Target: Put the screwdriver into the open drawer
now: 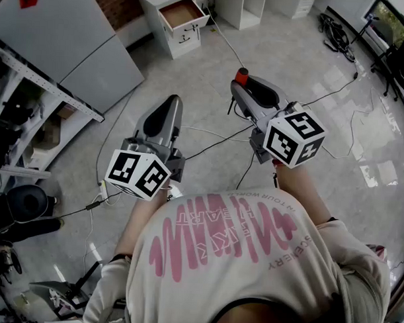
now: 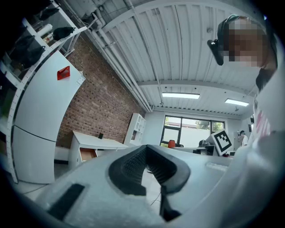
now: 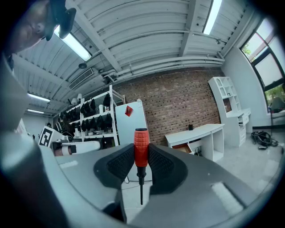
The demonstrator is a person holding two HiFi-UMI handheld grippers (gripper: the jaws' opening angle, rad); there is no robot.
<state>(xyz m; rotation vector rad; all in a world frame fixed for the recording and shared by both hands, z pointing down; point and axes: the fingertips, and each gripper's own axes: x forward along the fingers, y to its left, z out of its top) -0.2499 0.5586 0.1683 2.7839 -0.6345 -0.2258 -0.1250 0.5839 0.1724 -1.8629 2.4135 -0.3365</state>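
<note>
A screwdriver (image 3: 140,149) with a red handle and a thin black shaft stands upright, handle up, between the pads of my right gripper (image 3: 141,156), which is shut on it. From the head view its red top (image 1: 241,75) shows at the tip of the right gripper (image 1: 248,84). My left gripper (image 1: 162,116) is held level beside it. Its jaws stand apart with nothing between them (image 2: 149,167). The open drawer (image 1: 183,13) is in a white desk far ahead across the floor, and shows small in both gripper views (image 2: 87,154) (image 3: 181,147).
A tall grey cabinet (image 1: 67,40) stands left of the desk, with a loaded metal shelf rack (image 1: 19,105) further left. Cables (image 1: 209,134) run over the tiled floor. White shelving (image 1: 240,6) stands right of the desk. Chairs (image 1: 397,58) are at the far right.
</note>
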